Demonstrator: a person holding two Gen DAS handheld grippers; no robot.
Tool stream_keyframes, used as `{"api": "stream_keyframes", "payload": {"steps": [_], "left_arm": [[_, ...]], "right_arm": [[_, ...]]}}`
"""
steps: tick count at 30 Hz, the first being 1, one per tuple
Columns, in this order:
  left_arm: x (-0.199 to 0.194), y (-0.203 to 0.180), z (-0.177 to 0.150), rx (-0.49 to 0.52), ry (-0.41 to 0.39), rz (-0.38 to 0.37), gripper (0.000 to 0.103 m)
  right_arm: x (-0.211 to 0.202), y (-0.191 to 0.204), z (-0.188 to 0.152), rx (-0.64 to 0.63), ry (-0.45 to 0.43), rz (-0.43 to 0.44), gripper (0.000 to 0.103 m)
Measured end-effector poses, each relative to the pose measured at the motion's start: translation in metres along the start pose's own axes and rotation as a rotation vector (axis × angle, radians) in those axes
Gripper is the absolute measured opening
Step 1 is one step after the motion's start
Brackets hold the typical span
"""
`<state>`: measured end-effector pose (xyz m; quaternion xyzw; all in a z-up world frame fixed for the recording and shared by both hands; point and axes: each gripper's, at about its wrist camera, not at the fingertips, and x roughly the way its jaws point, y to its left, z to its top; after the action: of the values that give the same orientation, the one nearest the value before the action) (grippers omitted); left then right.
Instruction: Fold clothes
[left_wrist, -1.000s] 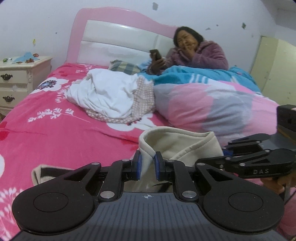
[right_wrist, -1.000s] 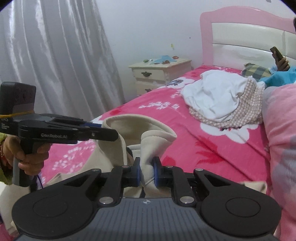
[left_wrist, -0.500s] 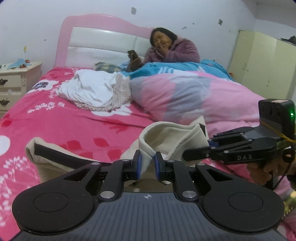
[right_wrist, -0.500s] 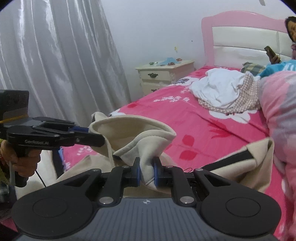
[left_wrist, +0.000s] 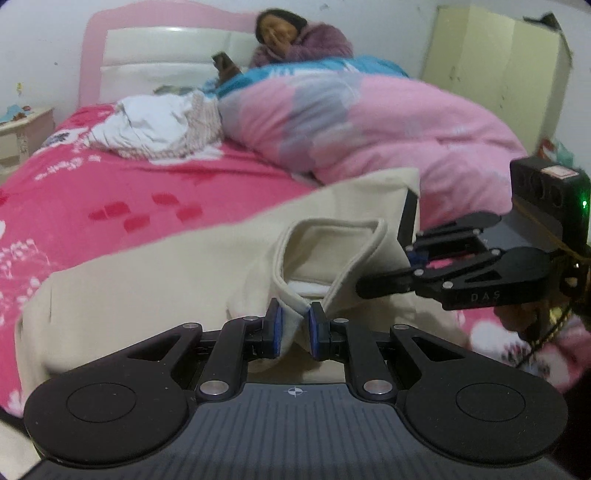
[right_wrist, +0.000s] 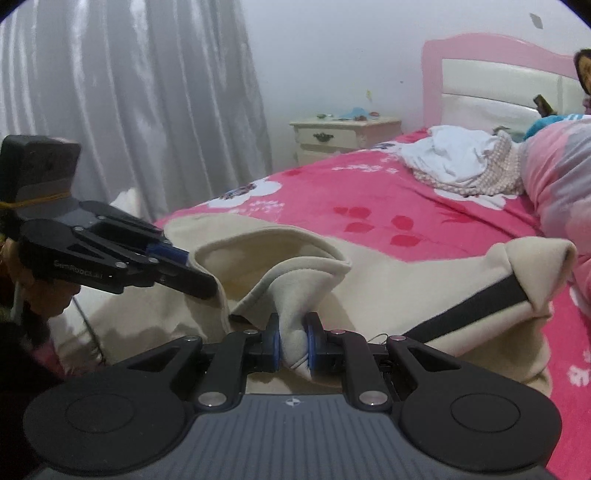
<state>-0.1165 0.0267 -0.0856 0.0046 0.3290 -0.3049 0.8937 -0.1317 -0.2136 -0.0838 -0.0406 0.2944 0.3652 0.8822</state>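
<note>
**Around the bed**

A bright pink floral bedsheet (left_wrist: 155, 192) covers the bed, under a pink-and-white padded headboard (left_wrist: 155, 48). A crumpled white cloth heap (left_wrist: 147, 125) lies beside a puffy pink, grey and blue quilt (left_wrist: 369, 125). A person in a purple fleece (left_wrist: 295, 44) reclines holding a dark phone (left_wrist: 221, 61). A cream nightstand (right_wrist: 343, 134) stands near grey curtains (right_wrist: 129, 110); a pale yellow wardrobe (left_wrist: 495, 70) stands right

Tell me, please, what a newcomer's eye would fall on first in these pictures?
Probably the cream garment spread over the near end of the bright pink floral bed, its edge pinched by both the left gripper and the right gripper. Next, the big pink quilt heaped on the right, with a person lying by the headboard, and a crumpled white cloth beside the quilt.
</note>
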Motion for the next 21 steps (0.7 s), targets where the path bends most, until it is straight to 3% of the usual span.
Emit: {"api": "stream_keyframes", "payload": {"steps": [7,11,14,19,21], "left_arm": [[0.0,0.0,-0.025,0.032,0.103,-0.025,0.019],[-0.004,0.012,-0.034,-0.034,0.206,-0.066,0.024],[-0.014,0.023,-0.038,-0.103,0.244,-0.074,0.035],[-0.032,0.047,-0.036,-0.273,0.23,-0.08,0.037],[-0.036,0.048,-0.031,-0.269,0.208,-0.066,0.039]], "right_arm": [[0.004,0.018,-0.038,-0.133,0.062,-0.019,0.017],[-0.003,0.025,-0.05,-0.223,0.091,-0.034,0.025],[-0.014,0.027,-0.058,-0.248,0.128,-0.027,0.034],[-0.039,0.015,-0.065,-0.113,0.187,0.018,0.034],[-0.049,0.005,-0.064,-0.019,0.169,0.015,0.034]]}}
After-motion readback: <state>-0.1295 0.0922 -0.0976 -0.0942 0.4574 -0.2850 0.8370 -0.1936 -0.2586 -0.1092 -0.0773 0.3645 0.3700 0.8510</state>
